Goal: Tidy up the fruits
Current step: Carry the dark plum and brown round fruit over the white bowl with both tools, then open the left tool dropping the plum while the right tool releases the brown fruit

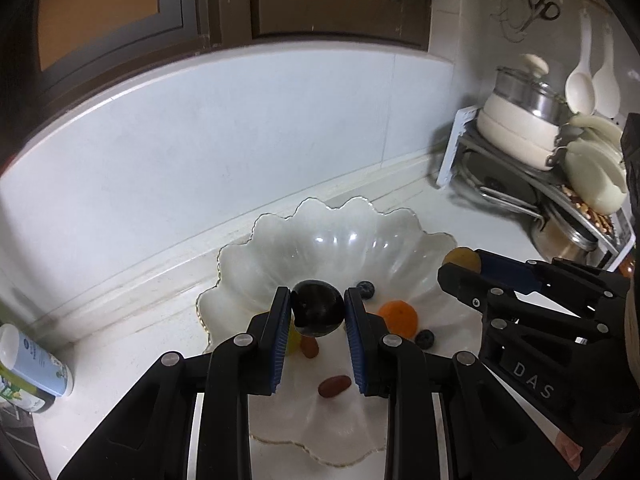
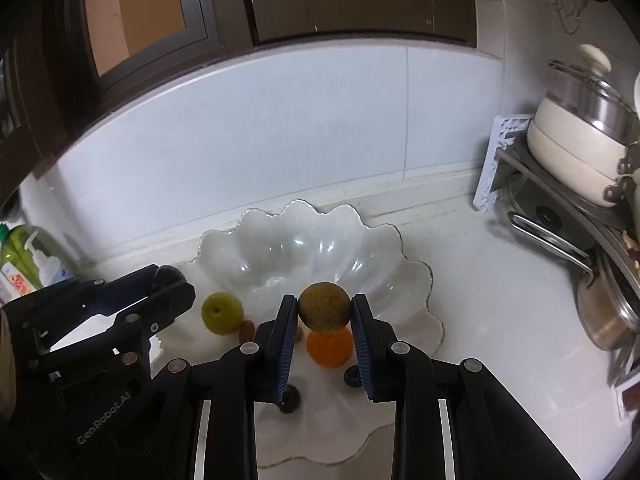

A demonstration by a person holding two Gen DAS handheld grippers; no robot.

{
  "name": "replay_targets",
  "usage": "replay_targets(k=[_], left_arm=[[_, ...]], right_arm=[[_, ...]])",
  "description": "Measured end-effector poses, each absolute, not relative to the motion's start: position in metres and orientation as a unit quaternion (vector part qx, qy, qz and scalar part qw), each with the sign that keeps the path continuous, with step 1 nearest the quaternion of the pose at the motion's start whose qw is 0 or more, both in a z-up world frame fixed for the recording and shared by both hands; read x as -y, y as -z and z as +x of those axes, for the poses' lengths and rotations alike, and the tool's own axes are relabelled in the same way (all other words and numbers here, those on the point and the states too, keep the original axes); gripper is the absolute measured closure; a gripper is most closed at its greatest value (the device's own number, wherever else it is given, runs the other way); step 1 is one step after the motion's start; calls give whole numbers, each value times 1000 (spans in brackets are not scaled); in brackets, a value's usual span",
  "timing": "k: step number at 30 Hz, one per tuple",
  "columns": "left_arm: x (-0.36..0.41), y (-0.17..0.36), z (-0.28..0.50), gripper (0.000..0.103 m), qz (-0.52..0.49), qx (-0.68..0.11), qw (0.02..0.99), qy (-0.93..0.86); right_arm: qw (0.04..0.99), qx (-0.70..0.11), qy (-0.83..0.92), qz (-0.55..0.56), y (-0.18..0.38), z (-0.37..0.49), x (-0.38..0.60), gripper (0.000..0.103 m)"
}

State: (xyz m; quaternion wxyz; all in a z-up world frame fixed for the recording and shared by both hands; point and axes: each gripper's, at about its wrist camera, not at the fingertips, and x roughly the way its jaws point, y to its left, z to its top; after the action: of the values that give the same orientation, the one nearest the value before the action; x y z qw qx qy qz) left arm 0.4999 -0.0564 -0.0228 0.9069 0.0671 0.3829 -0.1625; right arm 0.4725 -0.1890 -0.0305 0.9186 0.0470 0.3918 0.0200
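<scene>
My left gripper is shut on a dark round plum, held over the white scalloped bowl. My right gripper is shut on a brownish-yellow speckled round fruit, held over the same bowl. It also shows at the right of the left wrist view. A white scalloped plate in front of the bowl holds an orange fruit, a green fruit, blueberries and red dates.
A rack with a cream pot, lids and pans stands at the right against the wall. A white bottle lies at the left; a green bottle and a pump bottle stand at the left. The tiled wall runs behind the bowl.
</scene>
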Motion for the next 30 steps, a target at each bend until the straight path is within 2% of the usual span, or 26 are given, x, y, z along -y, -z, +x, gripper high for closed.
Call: replay_targets(k=[21,25,27,30], left_arm=[[73,68,572,75,74,-466,869,147],[72,68,574,56,75,-464,873,133],[71,65,571,53,83,-455,878,122],[67,59,567,51,89,-448,883,106]], right_arm=[[875,-481,-21,57,80,546,201,74],[872,-486,-12,58,82,549,202,71],[873,-485,-8,56,80,548,204,62],[877,-477,2,51,76,542,204,62]])
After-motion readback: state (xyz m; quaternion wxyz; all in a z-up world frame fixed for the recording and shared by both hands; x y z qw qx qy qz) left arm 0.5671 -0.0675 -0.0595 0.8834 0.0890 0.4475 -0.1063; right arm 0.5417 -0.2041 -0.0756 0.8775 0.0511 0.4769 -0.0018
